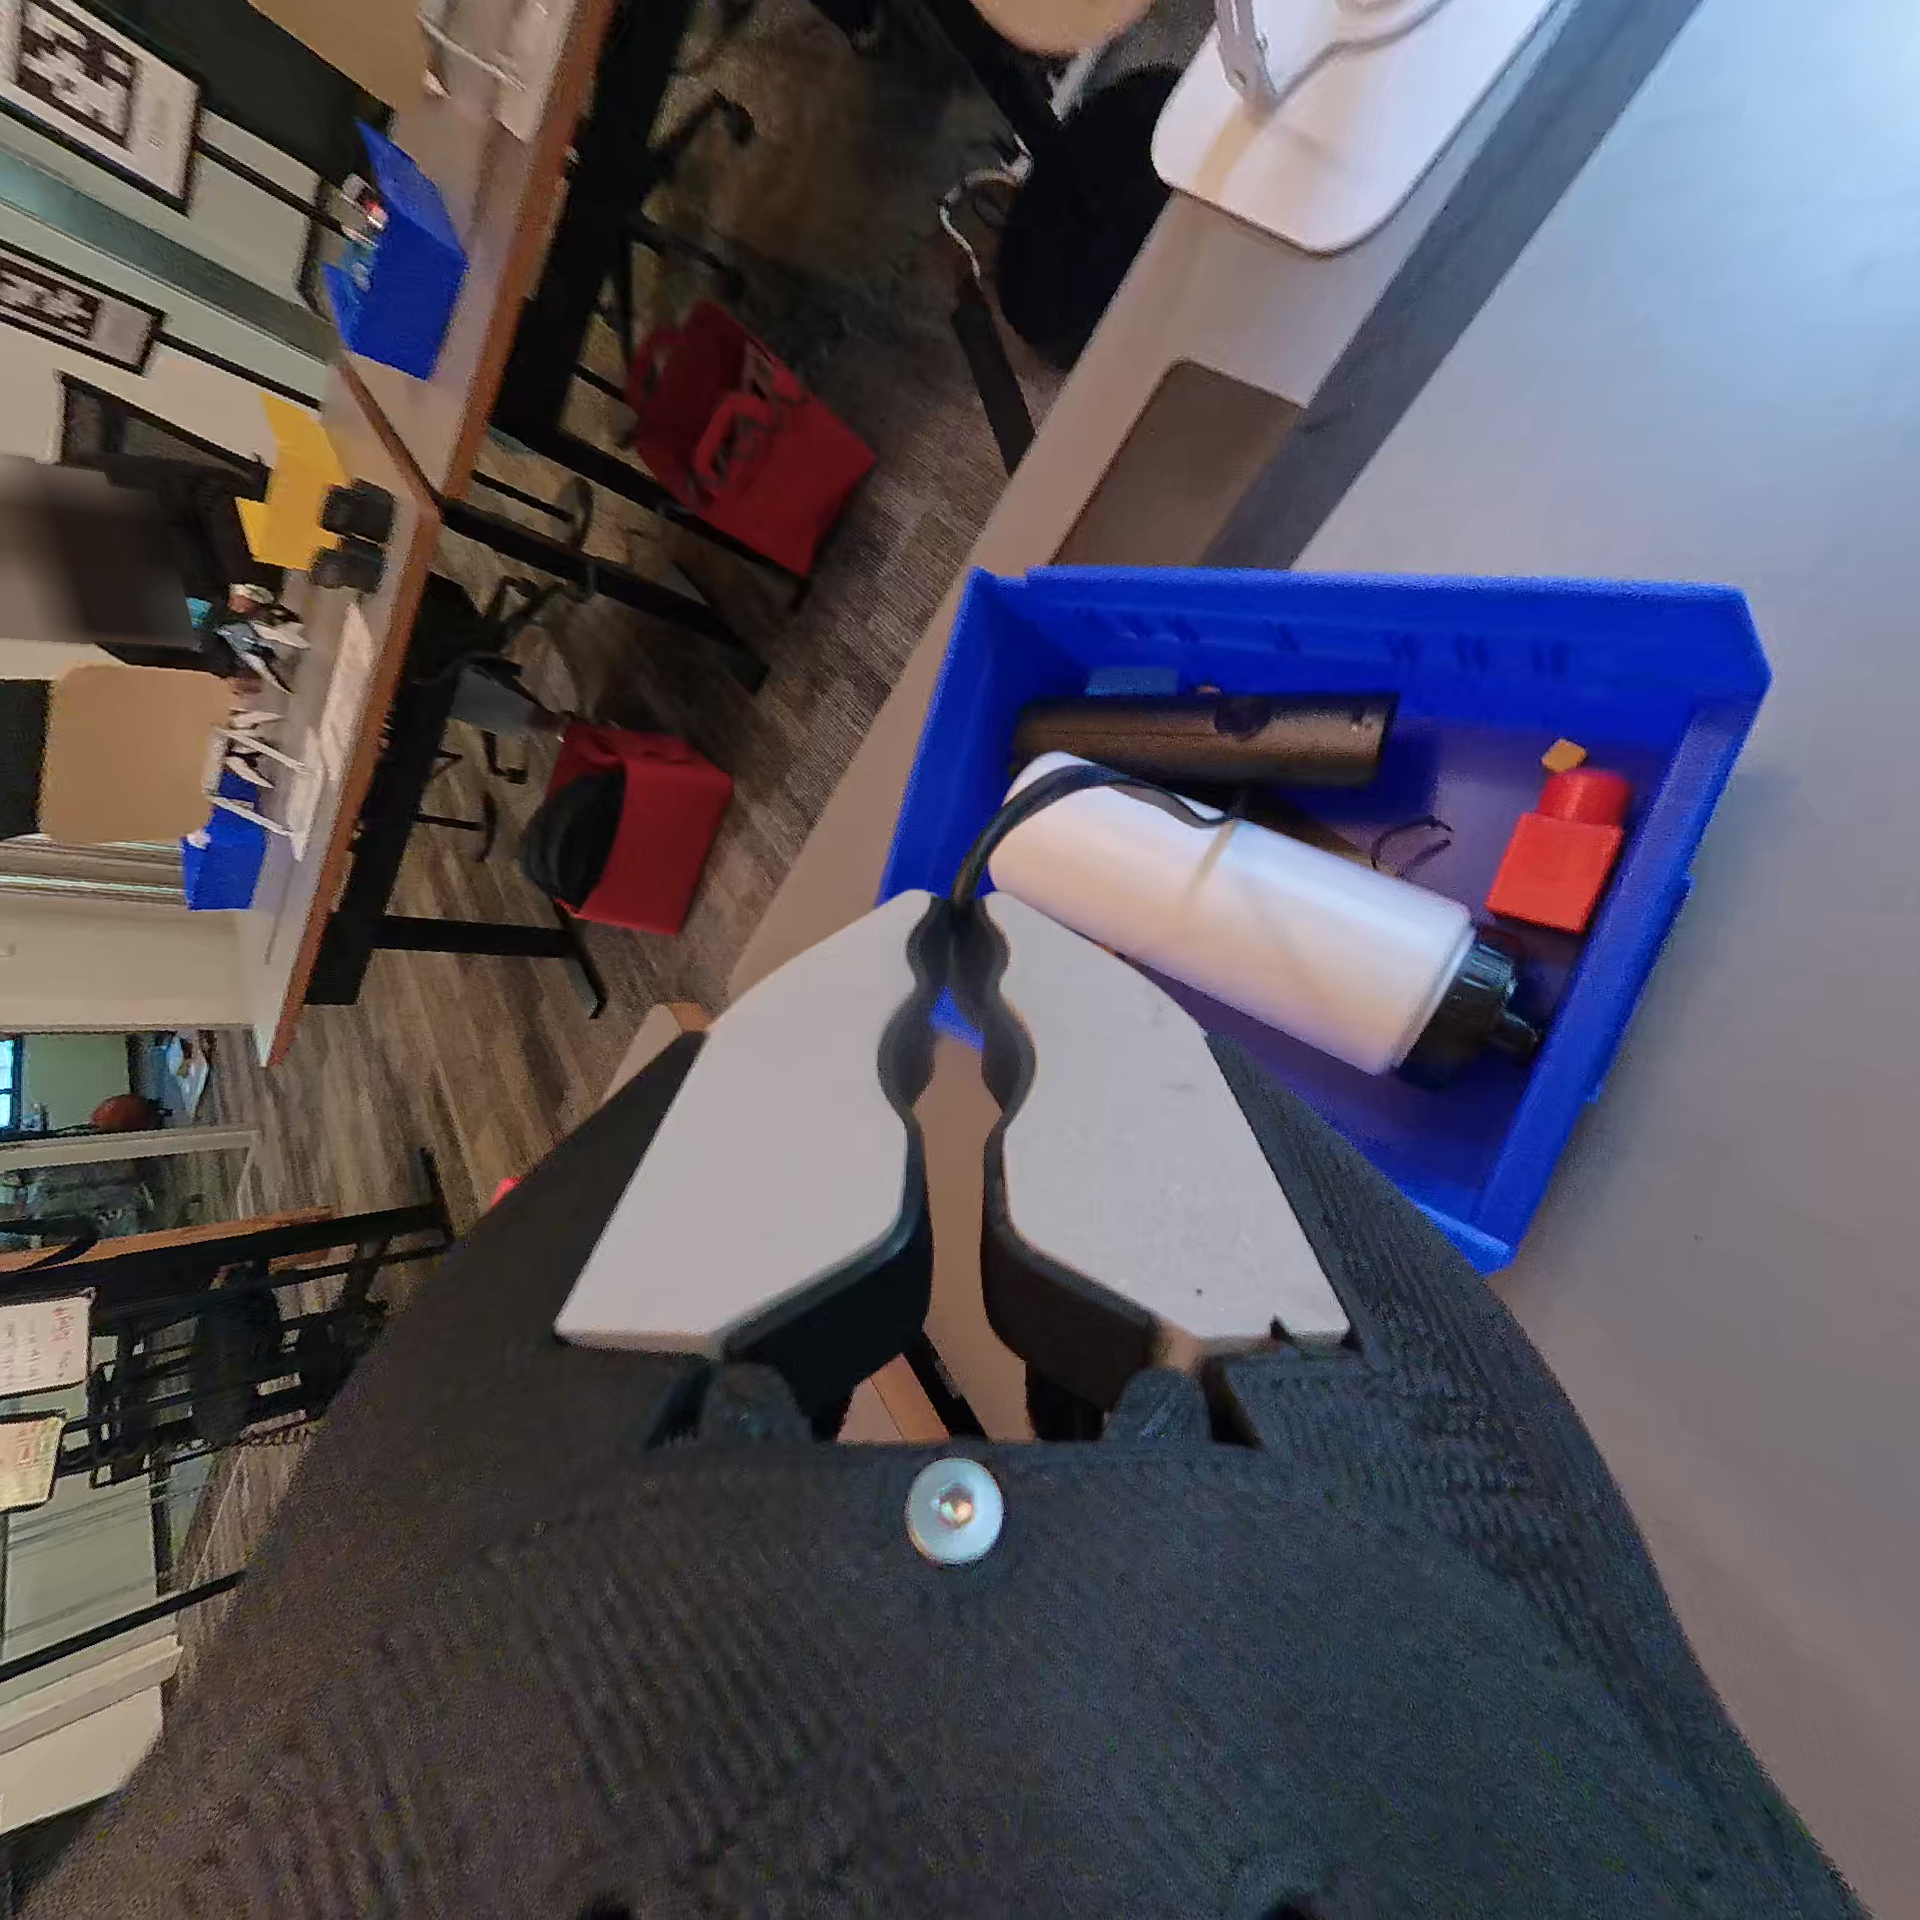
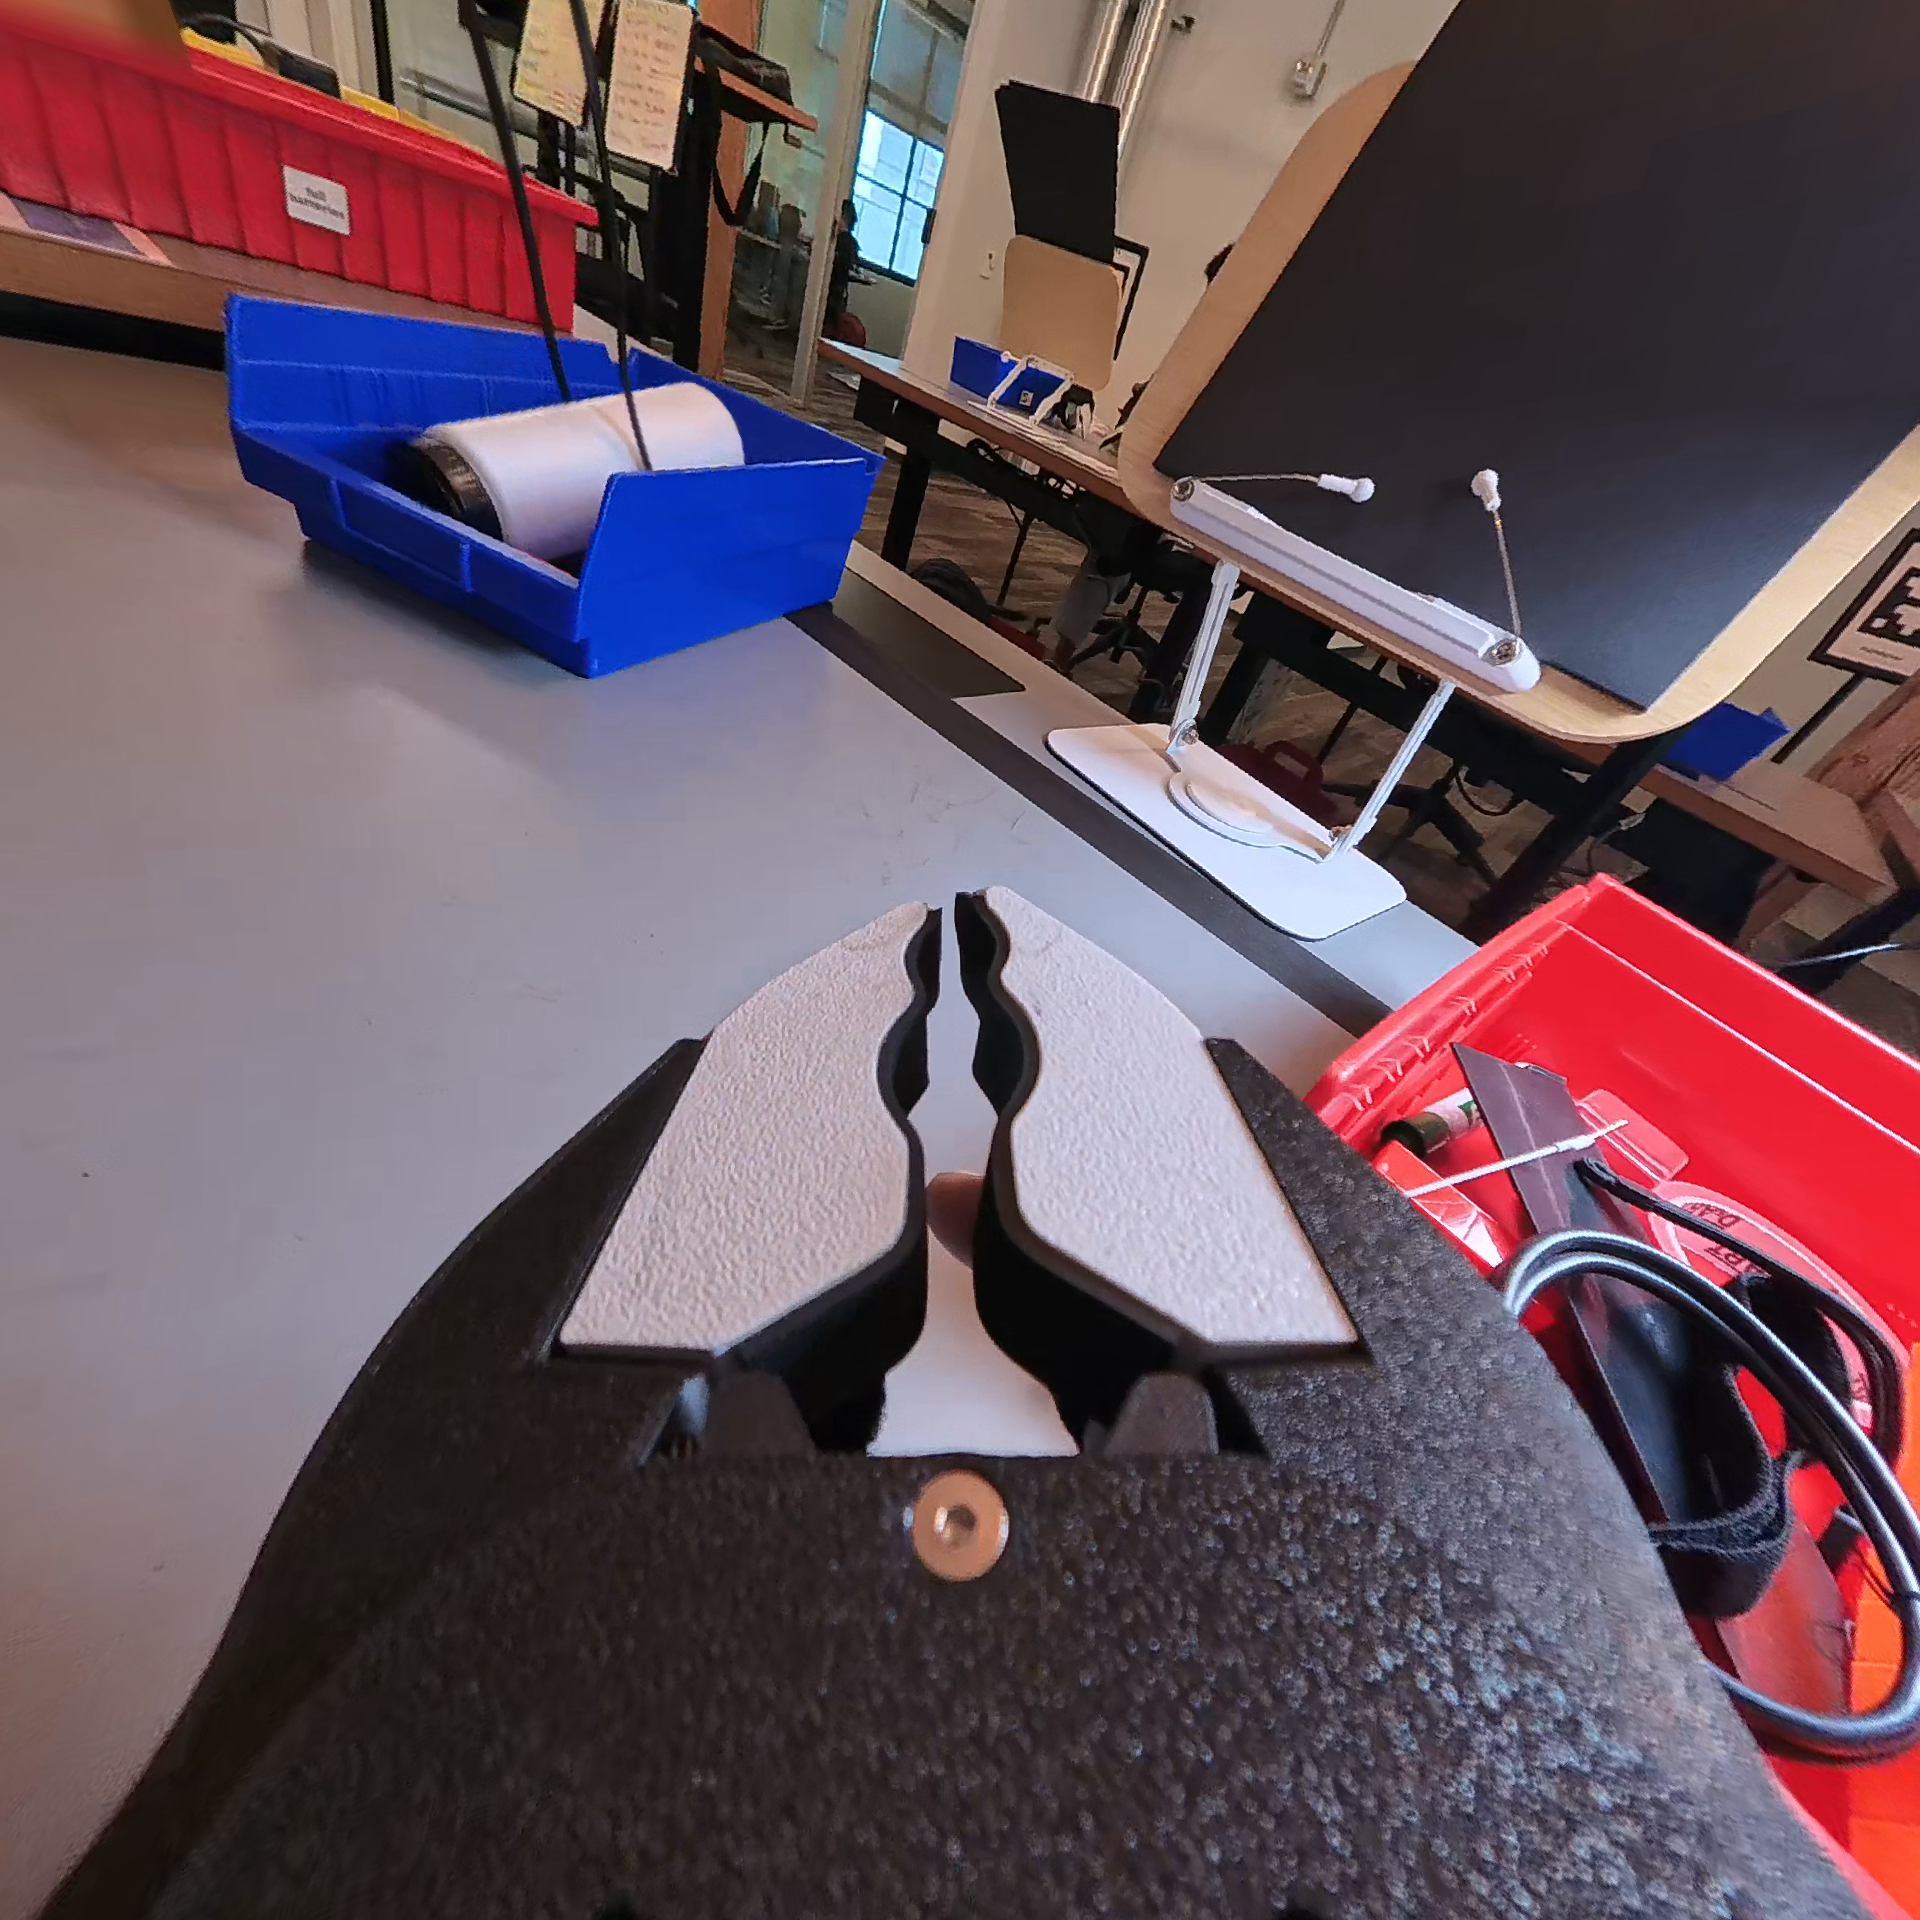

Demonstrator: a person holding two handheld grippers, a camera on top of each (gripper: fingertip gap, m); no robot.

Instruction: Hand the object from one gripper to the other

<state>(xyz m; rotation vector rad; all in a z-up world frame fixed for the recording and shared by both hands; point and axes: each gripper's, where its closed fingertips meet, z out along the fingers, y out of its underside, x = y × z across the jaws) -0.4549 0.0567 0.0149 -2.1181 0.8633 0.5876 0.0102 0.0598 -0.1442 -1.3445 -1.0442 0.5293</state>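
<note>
This is a workshop or lab. Long worktables (image 1: 384,436) hold parts bins (image 2: 540,488), and marker boards (image 1: 99,94) hang on the far wall.

Blue plastic bin (image 1: 1704,831): crowded by the white cylindrical bottle (image 1: 1236,914), dark tube (image 1: 1195,732) and red block (image 1: 1555,868); little room, apparently.
Grey tabletop (image 2: 416,883): open ahead.
Right flank: red plastic bin (image 2: 1714,1039), white folding stand (image 2: 1247,831).

Textured black printed gripper bodies (image 1: 951,940) (image 2: 948,914), wavy-edged jaws with pale grey faceplates, one silver screw each.
</note>
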